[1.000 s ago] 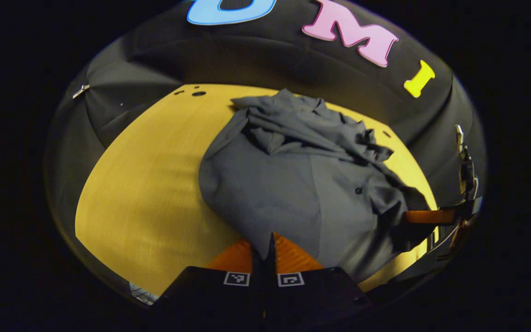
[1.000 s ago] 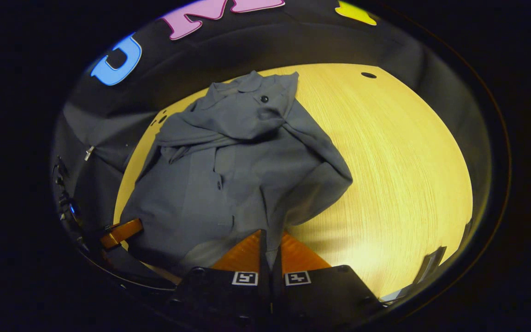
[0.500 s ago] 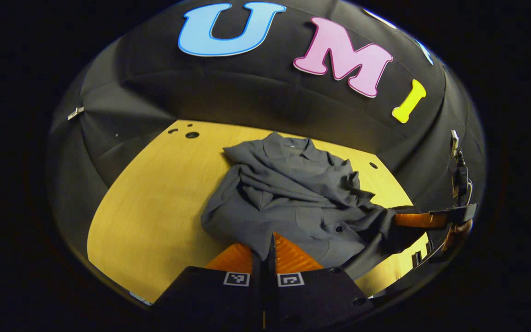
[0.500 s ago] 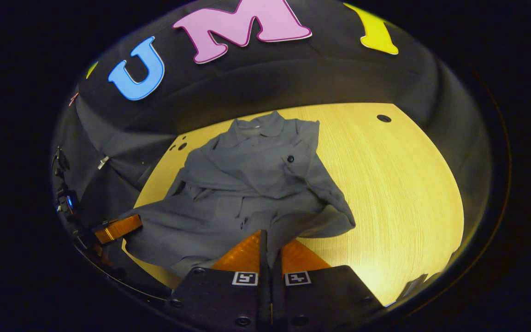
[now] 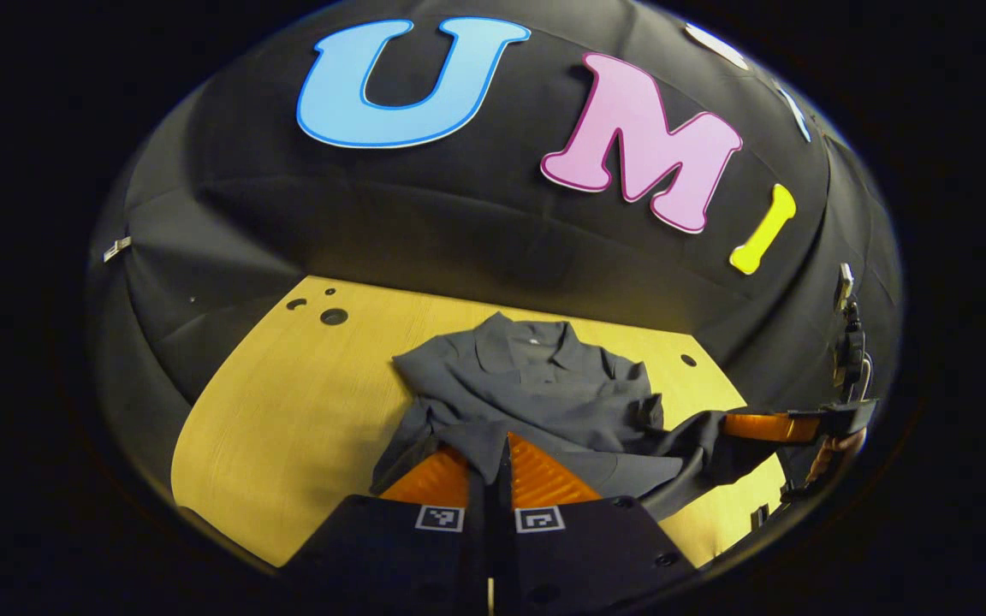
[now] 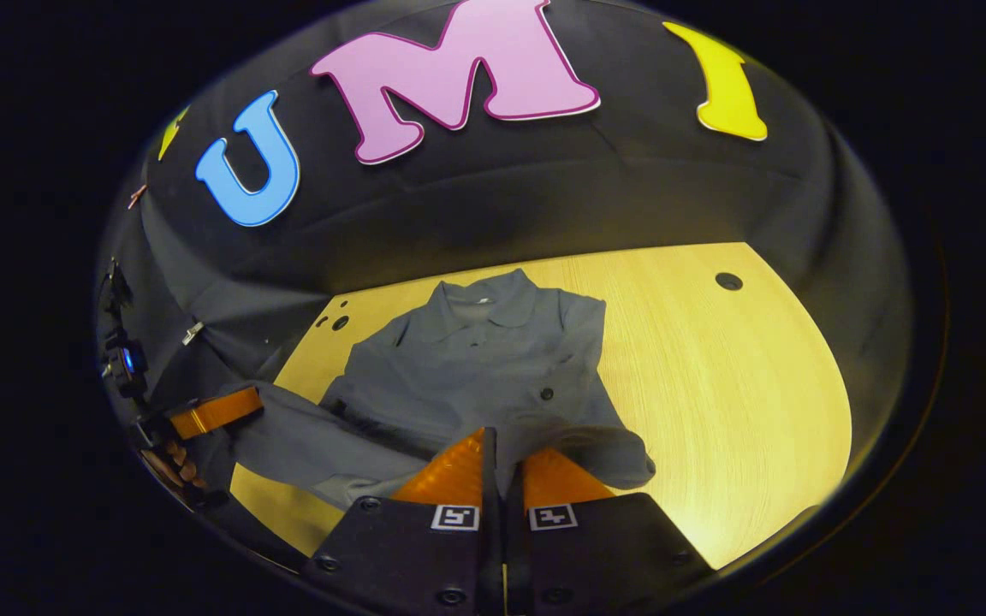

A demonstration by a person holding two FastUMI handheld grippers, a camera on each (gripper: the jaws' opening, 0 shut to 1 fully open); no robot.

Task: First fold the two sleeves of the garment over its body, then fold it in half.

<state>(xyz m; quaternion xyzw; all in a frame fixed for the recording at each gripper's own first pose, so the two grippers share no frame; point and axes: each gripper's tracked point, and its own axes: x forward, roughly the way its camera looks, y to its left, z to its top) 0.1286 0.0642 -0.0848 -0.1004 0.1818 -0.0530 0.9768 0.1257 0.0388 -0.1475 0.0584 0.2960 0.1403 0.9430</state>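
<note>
Both my grippers, left [image 5: 501, 445] and right [image 6: 503, 441], pinch the grey shirt's [image 5: 544, 393] hem, lifted above the table [image 5: 288, 411]; sleeves look folded, perhaps.

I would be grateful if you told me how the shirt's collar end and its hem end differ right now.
The collar end lies flat on the table; the hem end is lifted off it. The collar end is free of both grippers; the hem end is pinched by the left gripper and right gripper. Both are the same grey cloth.
</note>
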